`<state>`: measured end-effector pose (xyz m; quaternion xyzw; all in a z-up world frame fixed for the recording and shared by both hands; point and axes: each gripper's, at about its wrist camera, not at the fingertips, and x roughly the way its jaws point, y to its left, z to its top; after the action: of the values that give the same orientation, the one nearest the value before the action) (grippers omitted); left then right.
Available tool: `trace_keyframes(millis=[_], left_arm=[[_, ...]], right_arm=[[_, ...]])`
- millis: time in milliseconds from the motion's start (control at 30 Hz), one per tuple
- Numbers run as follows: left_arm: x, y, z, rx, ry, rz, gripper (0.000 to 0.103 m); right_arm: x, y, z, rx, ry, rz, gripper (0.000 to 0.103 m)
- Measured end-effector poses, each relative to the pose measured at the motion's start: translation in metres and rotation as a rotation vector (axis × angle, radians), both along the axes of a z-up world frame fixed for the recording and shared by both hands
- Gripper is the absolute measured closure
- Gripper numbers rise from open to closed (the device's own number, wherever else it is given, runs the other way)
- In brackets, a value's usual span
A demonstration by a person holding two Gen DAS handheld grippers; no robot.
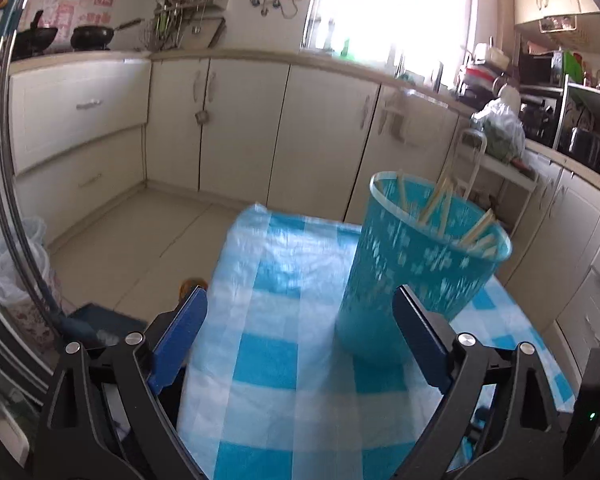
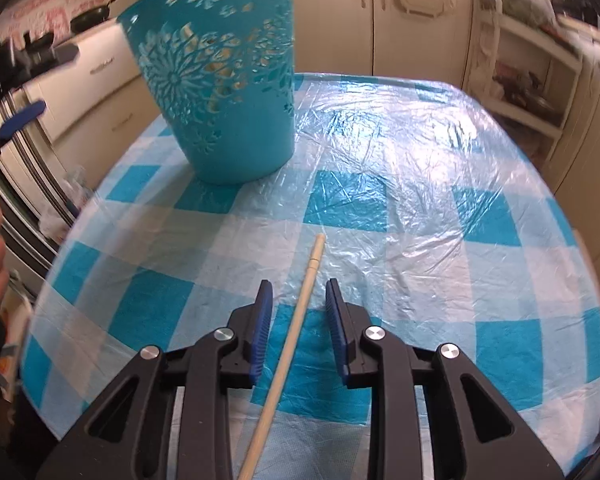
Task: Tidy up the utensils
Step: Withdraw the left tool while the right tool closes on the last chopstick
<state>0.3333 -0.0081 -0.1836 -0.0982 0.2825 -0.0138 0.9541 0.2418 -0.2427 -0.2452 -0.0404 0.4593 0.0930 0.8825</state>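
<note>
A chopstick (image 2: 296, 344) lies on the checked tablecloth (image 2: 440, 208) at lower centre, running between the right gripper (image 2: 298, 296)'s narrowly parted pads, which seem clear of it. The left gripper (image 1: 300, 304) gapes wide and empty, the blue basket (image 1: 416, 264) of chopsticks just beyond its right finger.

- blue-white checked tablecloth (image 2: 400, 200) under clear plastic film, covers table
- cream cabinets (image 1: 240, 128) along walls
- 2 black woks (image 1: 92, 36) on counter, far left
- bright window (image 1: 392, 4)
- white open shelf (image 2: 532, 80), right
- tiled floor (image 1: 140, 232)
</note>
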Motion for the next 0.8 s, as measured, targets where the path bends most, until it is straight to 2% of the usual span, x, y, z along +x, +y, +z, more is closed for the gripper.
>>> trace_keyframes(millis=[67, 100, 133, 300, 433, 567, 800], left_arm=[[0.002, -0.002, -0.023, -0.024, 0.078, -0.015, 0.013], [0.003, -0.005, -0.032, -0.029, 0.108, -0.028, 0.013], [0.005, -0.01, -0.039, -0.024, 0.136, -0.045, 0.013], [0.009, -0.027, -0.06, 0.038, 0.212, -0.108, 0.008], [0.013, -0.032, -0.067, 0.045, 0.261, -0.116, 0.008], [0.019, -0.04, -0.072, 0.069, 0.313, -0.125, 0.008], [0.022, -0.043, -0.076, 0.086, 0.338, -0.128, 0.008]], right_arm=[[-0.001, 0.001, 0.0, -0.011, -0.003, 0.013, 0.084], [-0.003, 0.003, 0.001, -0.016, 0.004, 0.028, 0.093], [-0.004, 0.005, 0.002, -0.023, 0.015, 0.042, 0.095], [-0.009, -0.001, 0.003, 0.001, 0.043, 0.044, 0.095], [-0.011, 0.001, 0.002, -0.018, 0.031, 0.045, 0.095], [-0.01, -0.01, 0.002, 0.073, 0.053, 0.004, 0.096], [-0.012, -0.025, 0.007, 0.236, 0.076, -0.017, 0.097]])
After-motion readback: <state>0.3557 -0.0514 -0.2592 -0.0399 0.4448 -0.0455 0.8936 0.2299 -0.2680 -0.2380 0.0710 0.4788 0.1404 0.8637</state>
